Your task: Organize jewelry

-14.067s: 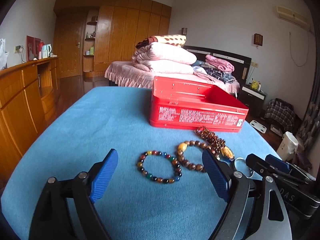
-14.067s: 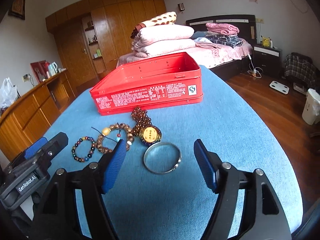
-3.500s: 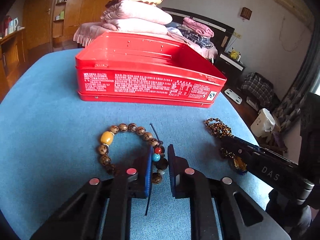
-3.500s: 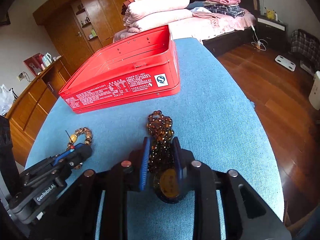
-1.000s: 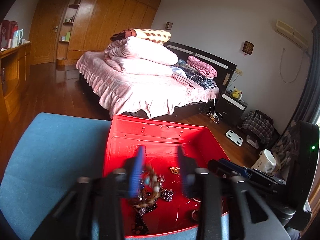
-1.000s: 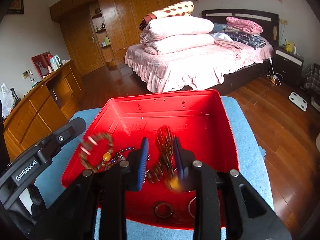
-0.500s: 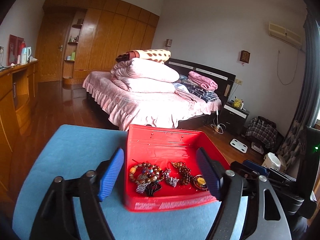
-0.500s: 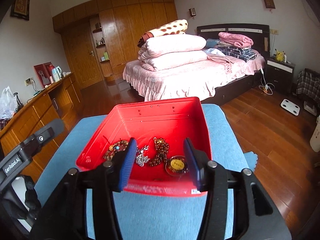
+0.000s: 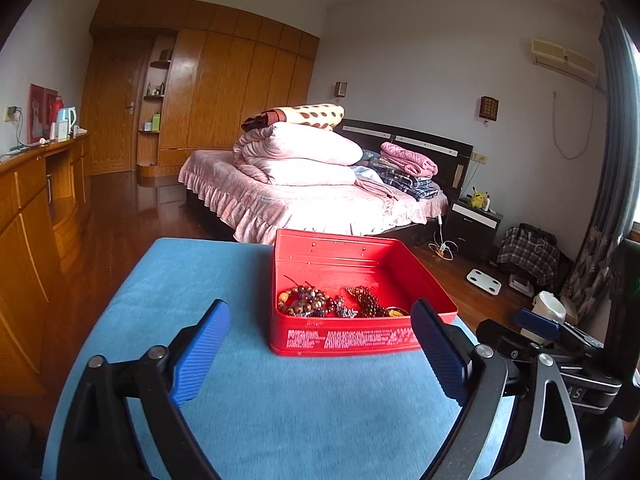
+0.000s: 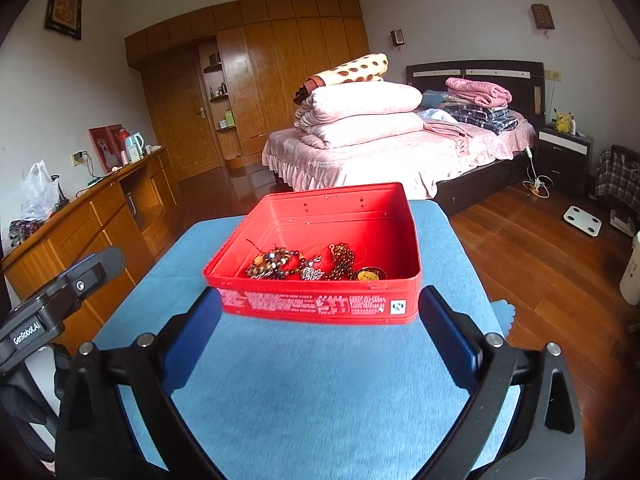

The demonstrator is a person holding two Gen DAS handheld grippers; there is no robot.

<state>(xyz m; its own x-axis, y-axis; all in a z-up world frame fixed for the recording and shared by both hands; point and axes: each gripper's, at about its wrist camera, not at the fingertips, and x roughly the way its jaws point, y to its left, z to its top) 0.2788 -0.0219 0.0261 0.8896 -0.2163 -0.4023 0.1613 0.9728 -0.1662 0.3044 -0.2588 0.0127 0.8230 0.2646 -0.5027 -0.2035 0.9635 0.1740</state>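
Several bead strands [image 10: 304,262] inside red tin [image 10: 320,306]

A: How is the room lit?
B: By soft daylight. The bedding [image 10: 362,116] is washed out to near white, and the wooden floor [image 9: 132,200] shows glare.

A: And the picture quality?
B: Fisheye distortion bends the walls, with black corners in both views. The blue cloth [image 10: 320,400] looks slightly smeared up close; the red tin [image 10: 320,304] is sharp.
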